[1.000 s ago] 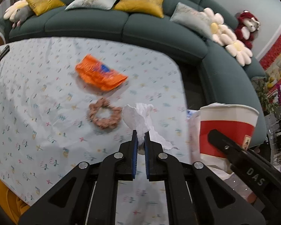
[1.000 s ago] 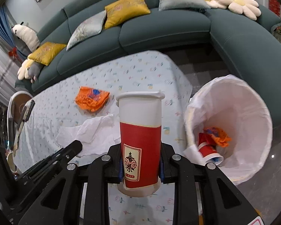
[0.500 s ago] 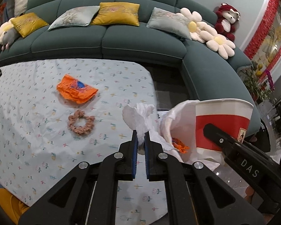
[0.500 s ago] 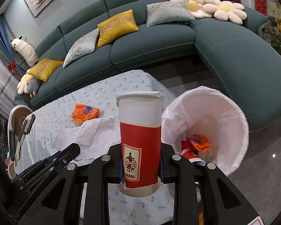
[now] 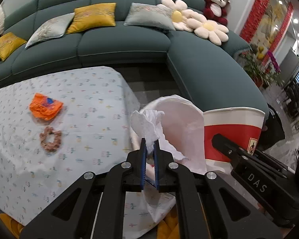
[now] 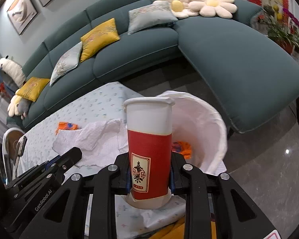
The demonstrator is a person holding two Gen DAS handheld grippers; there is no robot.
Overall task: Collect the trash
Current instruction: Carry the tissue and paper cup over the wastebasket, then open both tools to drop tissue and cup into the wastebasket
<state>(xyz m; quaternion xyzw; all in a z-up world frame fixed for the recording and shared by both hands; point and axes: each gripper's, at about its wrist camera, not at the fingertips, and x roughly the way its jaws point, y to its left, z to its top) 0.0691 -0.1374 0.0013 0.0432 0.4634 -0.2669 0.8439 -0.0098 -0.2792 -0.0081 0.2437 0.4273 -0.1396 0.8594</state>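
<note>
My left gripper (image 5: pixel 149 145) is shut on a crumpled white paper towel (image 5: pixel 147 123) and holds it in the air at the table's right edge, beside the white-lined trash bin (image 5: pixel 181 117). My right gripper (image 6: pixel 149 171) is shut on an upright red and white paper cup (image 6: pixel 149 141), just in front of the bin (image 6: pixel 205 123). The cup also shows in the left wrist view (image 5: pixel 232 131). The towel also shows in the right wrist view (image 6: pixel 95 139). An orange wrapper (image 5: pixel 45 106) lies on the table. Orange and red trash (image 6: pixel 182 146) lies inside the bin.
A pink scrunchie (image 5: pixel 50 139) lies on the patterned tablecloth (image 5: pixel 89 91) below the wrapper. A teal sofa (image 5: pixel 129 45) with cushions curves behind the table and around the bin. A chair (image 6: pixel 12 143) stands at the table's far left.
Both grippers have moved right, off the table toward the bin, carrying the towel and the cup. The bin now appears closer and the table has slid left.
</note>
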